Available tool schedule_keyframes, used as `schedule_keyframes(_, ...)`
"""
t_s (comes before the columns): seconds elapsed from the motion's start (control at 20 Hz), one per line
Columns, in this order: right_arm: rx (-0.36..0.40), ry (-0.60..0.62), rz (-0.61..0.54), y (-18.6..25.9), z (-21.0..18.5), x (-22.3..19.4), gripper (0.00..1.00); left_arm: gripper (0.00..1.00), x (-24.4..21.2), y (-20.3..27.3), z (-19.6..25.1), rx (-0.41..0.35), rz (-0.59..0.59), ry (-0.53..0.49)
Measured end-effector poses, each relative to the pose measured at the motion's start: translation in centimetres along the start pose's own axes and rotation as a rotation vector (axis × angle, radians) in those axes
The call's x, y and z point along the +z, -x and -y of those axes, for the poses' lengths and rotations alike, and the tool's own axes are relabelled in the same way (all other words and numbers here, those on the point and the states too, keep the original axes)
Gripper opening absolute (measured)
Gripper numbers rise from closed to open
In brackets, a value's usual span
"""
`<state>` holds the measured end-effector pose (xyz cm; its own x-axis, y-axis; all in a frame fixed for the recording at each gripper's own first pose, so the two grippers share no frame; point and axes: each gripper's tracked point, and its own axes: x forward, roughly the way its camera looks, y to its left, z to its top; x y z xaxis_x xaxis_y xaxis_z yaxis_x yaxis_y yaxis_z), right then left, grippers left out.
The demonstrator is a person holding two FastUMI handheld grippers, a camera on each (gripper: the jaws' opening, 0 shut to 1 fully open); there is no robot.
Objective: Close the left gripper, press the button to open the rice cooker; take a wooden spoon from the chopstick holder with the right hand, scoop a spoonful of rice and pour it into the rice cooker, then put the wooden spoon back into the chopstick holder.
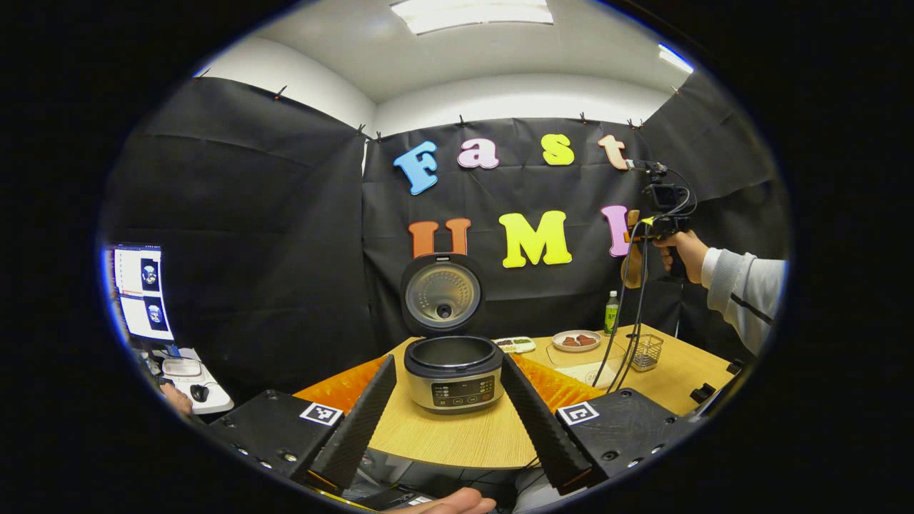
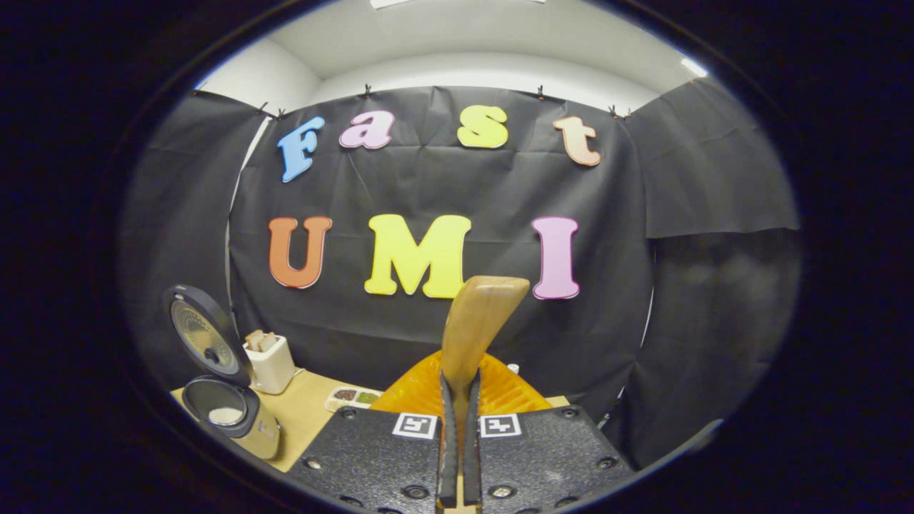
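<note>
One rice cooker point(image 1: 453, 371) stands near the front edge of the wooden table point(image 1: 457, 435), its lid point(image 1: 441, 294) upright and, in the right gripper view, a white patch low in its pot point(image 2: 225, 414). Behind it sit a two-part tray point(image 1: 515, 345), one plate point(image 1: 576, 340) of brown pieces and a wire chopstick holder point(image 1: 647, 352) near the right edge. The left gripper point(image 1: 448, 421) is spread wide either side of the cooker, while the right gripper point(image 2: 458, 435) pinches the one wooden spoon point(image 2: 475, 325), held high above the table.

Round silver rice cooker point(image 1: 453, 373) sits on the light wooden counter point(image 1: 457, 435), lid up; the clear wire-mesh chopstick holder point(image 1: 647, 352) is off to its right, small plate point(image 1: 576, 340) between, further back.
</note>
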<state>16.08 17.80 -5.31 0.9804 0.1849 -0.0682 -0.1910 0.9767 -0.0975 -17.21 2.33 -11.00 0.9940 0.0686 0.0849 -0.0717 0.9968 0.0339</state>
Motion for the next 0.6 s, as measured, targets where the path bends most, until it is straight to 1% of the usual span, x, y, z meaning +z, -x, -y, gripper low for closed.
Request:
schedule_keyframes(0.1, -0.007, 0.009, -0.004, -0.3, 1.4, -1.7, 0.08, 0.94, 0.4, -0.5, 0.9, -0.019, 0.004, 0.011)
schedule_keyframes(0.25, -0.026, -0.061, -0.058, -0.4, 2.8, -5.5, 0.12, 0.94, 1.3, -1.4, 1.7, -0.042, 0.023, 0.035)
schedule_keyframes(0.3, -0.031, -0.076, -0.073, -0.5, 3.1, -6.6, 0.1, 0.94, 1.5, -1.6, 1.9, -0.047, 0.022, 0.035)
schedule_keyframes(0.4, -0.025, -0.064, -0.093, -0.8, 3.4, -8.8, 0.11, 0.94, 1.6, -2.2, 1.9, -0.043, 0.02, 0.025)
schedule_keyframes(0.5, -0.035, -0.042, -0.103, -1.4, 4.3, -10.6, 0.11, 0.94, 1.3, -2.5, 1.8, -0.025, 0.017, 0.012)
schedule_keyframes(0.6, -0.054, -0.027, -0.101, -1.9, 5.3, -12.0, 0.1, 0.94, 0.3, -2.2, 1.5, -0.004, -0.004, 0.037)
